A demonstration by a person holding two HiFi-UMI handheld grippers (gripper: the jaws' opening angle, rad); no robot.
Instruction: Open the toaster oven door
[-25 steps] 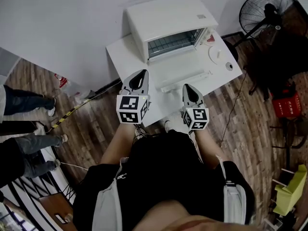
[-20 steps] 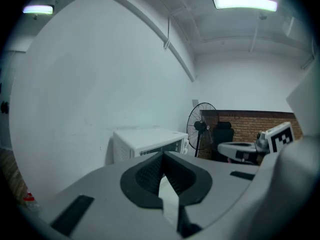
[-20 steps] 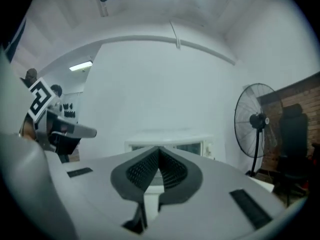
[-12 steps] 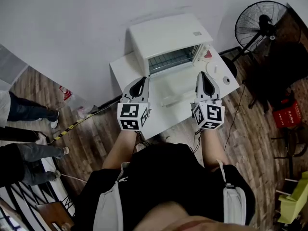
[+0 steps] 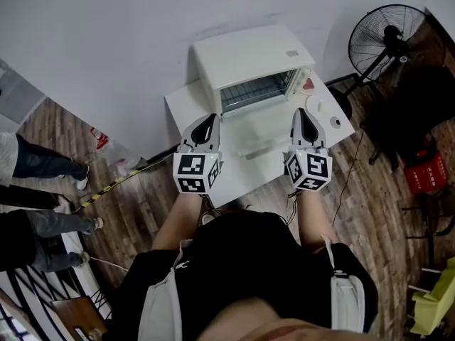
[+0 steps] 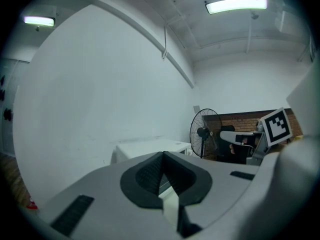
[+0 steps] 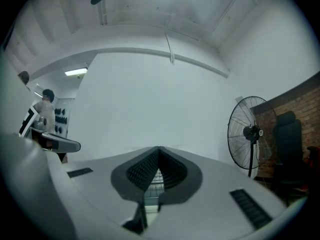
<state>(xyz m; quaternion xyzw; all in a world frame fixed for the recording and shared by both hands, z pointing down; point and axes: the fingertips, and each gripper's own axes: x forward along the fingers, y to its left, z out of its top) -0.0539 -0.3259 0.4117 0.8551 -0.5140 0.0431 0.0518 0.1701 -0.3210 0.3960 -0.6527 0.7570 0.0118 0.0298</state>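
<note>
**Head view**
- Toaster oven [image 5: 249, 59] – white, at the back edge of the white table [image 5: 186, 105], close to the wall.
- Door [image 5: 259, 123] – already swung down, lying about flat on the table in front of the oven. Its free edge carries the handle bar [image 5: 264, 148], near the table's front edge.
- Rack [image 5: 256, 89] – exposed in the open mouth.
- Left gripper [image 5: 211, 117] and right gripper [image 5: 301, 112] – 1 over each end of the door, above it and touching nothing.
- Fan [image 5: 387, 38] – on the floor off the table's right edge.

**Left gripper view**
- Left gripper [image 6: 162, 155] – clenched, pads meeting at the tips, nothing between them. The oven top shows beyond.

**Right gripper view**
- Right gripper [image 7: 159, 150] – clenched and empty. The rack shows through the slit below the tips.

**Step in hand**
- The opening looks complete, so the care now is to keep both grippers clear of the lowered door and not press on it.
- If it needed more travel, a hook on the middle of the handle bar, drawn down along the hinge arc, would avoid twisting it.

**Orientation**
- The oven's mouth faces the person, toward the table's front edge.
- Its long axis runs side to side along the back edge, and the door's long axis lies parallel to it.
</note>
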